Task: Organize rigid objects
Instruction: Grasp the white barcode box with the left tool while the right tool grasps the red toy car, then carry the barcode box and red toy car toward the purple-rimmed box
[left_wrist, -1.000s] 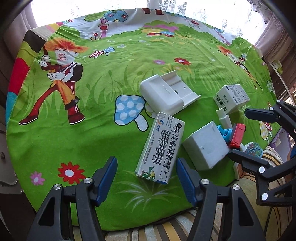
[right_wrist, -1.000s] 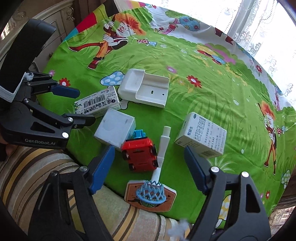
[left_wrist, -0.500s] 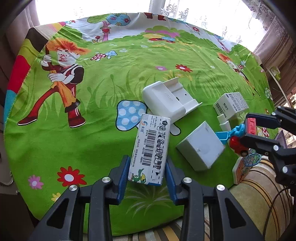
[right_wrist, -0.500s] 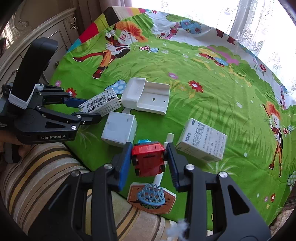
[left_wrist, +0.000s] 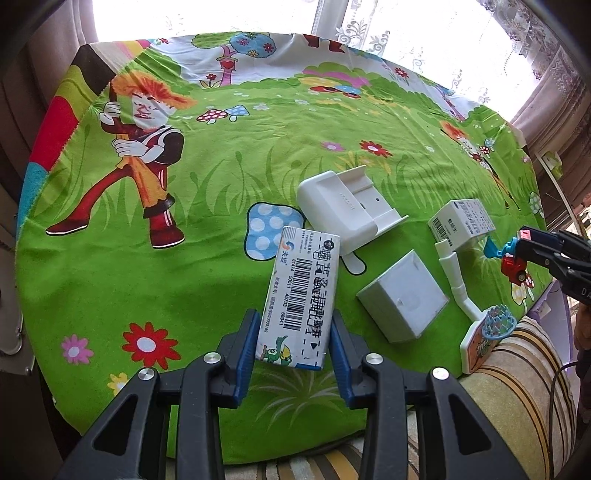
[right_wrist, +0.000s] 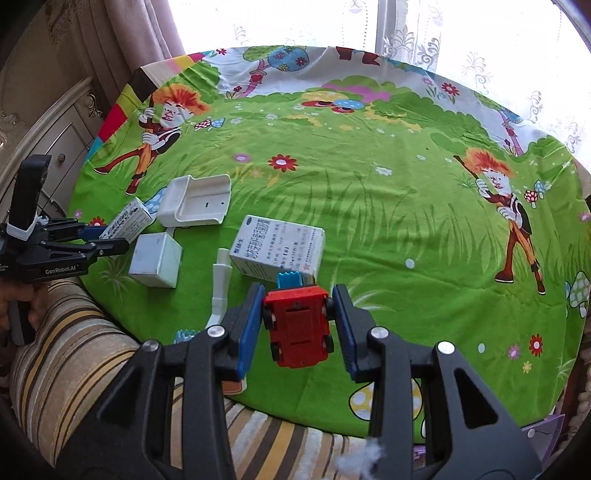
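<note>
your left gripper (left_wrist: 291, 347) now clamped on barcode box (left_wrist: 301, 295), lower centre of left view, box still on bench (left_wrist: 184, 258). your right gripper (right_wrist: 297, 325) clamped on red toy car (right_wrist: 297, 325), carried rightward, off the cluster. both ready for sorting.

My left gripper (left_wrist: 293, 345) and right gripper (right_wrist: 298, 325) share black skeletal frames with triangular cutouts, silver screws and ribbed blue pads (left_wrist: 246, 347); one body reads "GenRobot.AI".

Far cloth (right_wrist: 369, 177) open; near edge crowded: white tray (left_wrist: 343, 206), cube (left_wrist: 404, 299), hoop toy (left_wrist: 487, 332).
</note>
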